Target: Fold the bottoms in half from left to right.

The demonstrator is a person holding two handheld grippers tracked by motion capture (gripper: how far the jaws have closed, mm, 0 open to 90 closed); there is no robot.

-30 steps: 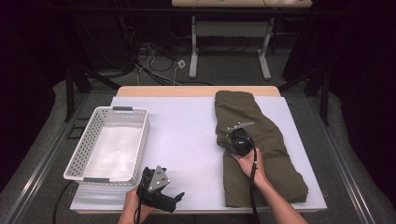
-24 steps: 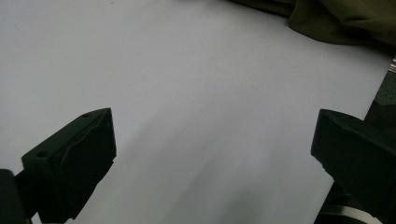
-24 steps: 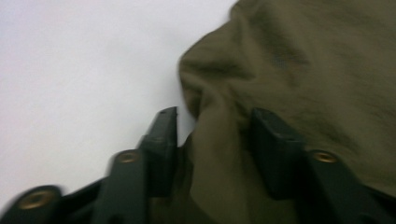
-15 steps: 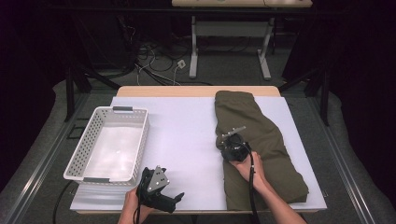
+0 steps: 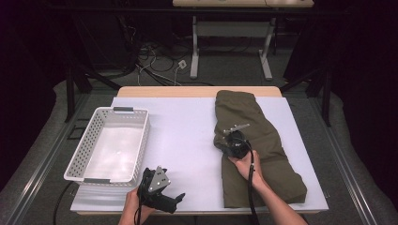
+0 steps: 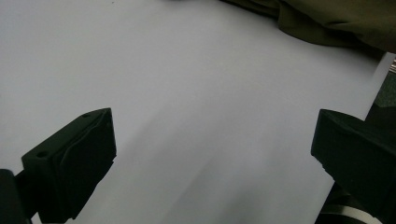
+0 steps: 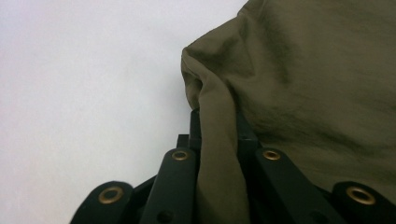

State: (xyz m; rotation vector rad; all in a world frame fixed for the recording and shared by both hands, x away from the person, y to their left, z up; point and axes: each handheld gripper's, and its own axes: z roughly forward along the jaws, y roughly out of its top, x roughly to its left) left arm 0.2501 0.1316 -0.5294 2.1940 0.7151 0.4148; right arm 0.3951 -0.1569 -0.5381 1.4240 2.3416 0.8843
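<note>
High view: the olive trousers [image 5: 256, 145] lie lengthwise on the white mat [image 5: 187, 140], right of the basket [image 5: 110, 143]; the right gripper [image 5: 224, 144] sits at their left edge, the left gripper [image 5: 180, 199] well apart.

Left gripper view: its jaws gape over bare mat.

Right gripper view: its jaws have just been closing and pinch a fabric fold [image 7: 217, 154].

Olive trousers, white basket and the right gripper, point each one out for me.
olive trousers [image 5: 270, 161], high view, on the lower leg.
white basket [image 5: 80, 152], high view, on its left wall.
right gripper [image 7: 218, 122], right gripper view, between the jaw tips.
</note>
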